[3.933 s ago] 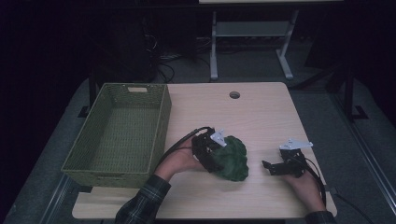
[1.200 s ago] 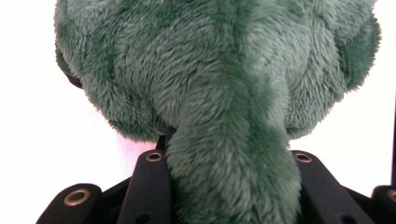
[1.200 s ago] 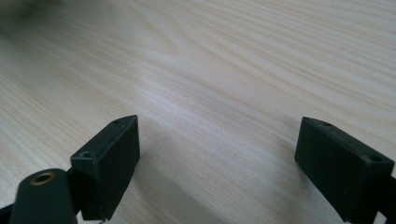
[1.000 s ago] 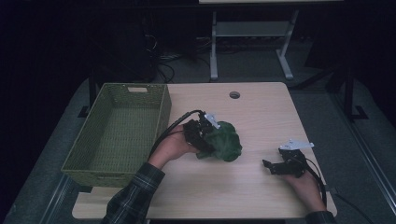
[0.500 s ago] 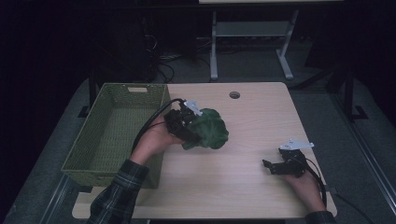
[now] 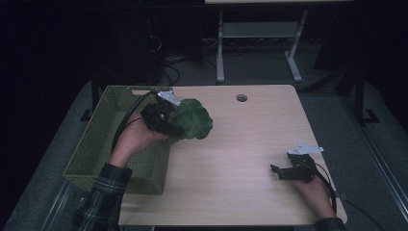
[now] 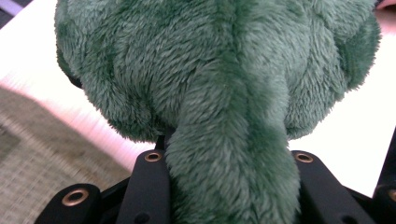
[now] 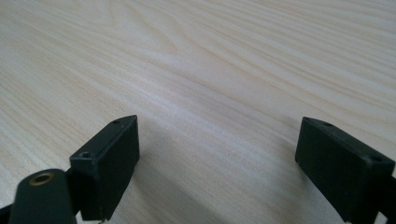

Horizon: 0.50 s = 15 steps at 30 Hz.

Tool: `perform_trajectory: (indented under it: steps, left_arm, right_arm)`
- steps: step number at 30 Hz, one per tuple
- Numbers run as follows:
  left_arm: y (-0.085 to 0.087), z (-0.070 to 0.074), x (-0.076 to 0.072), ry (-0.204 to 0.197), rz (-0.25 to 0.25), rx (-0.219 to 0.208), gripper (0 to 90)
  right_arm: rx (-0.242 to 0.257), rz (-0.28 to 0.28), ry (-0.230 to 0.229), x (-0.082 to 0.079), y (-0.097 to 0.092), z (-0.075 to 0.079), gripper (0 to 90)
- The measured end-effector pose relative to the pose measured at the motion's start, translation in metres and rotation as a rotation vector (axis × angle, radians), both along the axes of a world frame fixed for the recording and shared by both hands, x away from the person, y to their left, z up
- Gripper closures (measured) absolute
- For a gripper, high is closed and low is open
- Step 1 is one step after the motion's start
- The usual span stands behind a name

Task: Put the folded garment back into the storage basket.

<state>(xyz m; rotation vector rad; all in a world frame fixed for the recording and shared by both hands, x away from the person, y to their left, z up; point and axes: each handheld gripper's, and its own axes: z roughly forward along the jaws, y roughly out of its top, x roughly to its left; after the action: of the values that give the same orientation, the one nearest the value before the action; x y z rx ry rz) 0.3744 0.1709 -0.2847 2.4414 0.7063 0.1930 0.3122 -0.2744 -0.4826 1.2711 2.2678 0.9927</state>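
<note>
The left gripper (image 6: pixel 168 126) is clamped on the green plush toy (image 6: pixel 190 119) in the high view, and we read it as held clear of the surface (image 6: pixel 231 144) at the rim of the green basket (image 6: pixel 96 144) for a drop inside. In the left gripper view, we see the plush toy (image 7: pixel 219 93) pinched between both jaws. In the right gripper view, we see the right gripper (image 8: pixel 217 154) spread wide with nothing between its jaws, parked low over bare wood.

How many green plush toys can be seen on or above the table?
1. The green plush toy is clamped in the left gripper, above the table's left part, beside the basket. The basket interior looks empty.
</note>
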Motion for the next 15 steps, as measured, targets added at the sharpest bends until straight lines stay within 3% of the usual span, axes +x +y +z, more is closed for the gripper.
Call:
perform_trajectory:
  steps: [15]
  left_arm:
    - [0.068,0.004,-0.003,-0.027,0.184,0.015,64.9]
  right_arm:
    - [-0.001,0.001,-0.001,0.0,0.0,0.0,13.3]
